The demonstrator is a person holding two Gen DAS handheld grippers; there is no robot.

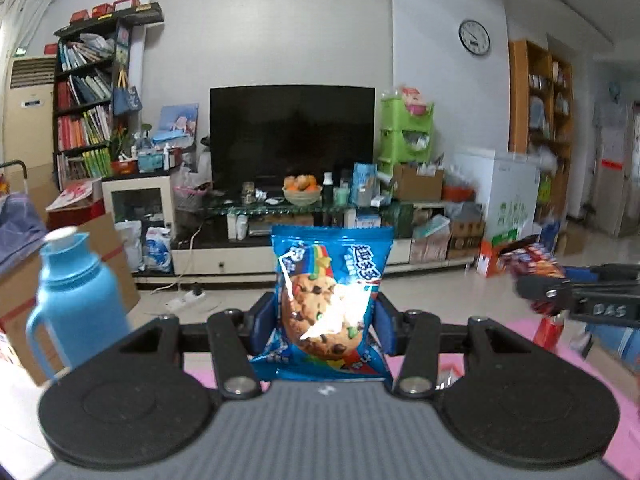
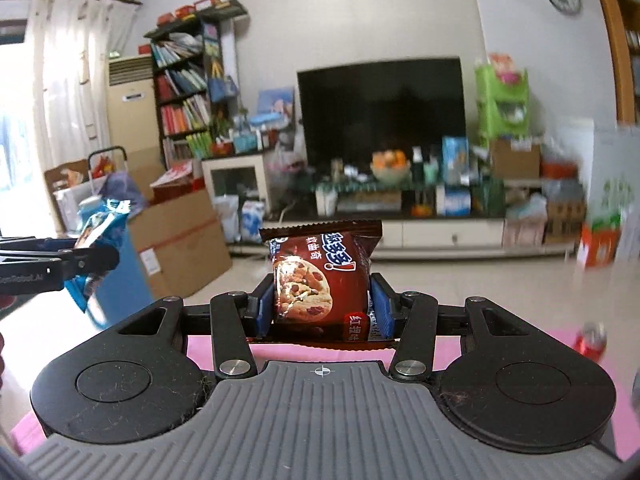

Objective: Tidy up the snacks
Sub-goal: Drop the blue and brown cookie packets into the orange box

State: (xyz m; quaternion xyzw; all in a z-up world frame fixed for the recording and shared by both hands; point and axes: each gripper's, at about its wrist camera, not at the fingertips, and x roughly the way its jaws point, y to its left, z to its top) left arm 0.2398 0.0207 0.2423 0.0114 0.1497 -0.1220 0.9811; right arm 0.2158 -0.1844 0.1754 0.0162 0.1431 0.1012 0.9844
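Note:
My left gripper is shut on a blue cookie packet, held upright between its blue pads, high above the pink mat. In the right wrist view my right gripper is shut on a brown cookie packet, also upright. Each gripper shows in the other's view. The right gripper enters the left wrist view from the right with its brown packet, blurred. The left gripper enters the right wrist view from the left with the blue packet.
A blue thermos jug stands at the left. Cardboard boxes sit on the floor beyond it. A red can is on the pink mat at the right. A TV stand with clutter fills the far wall.

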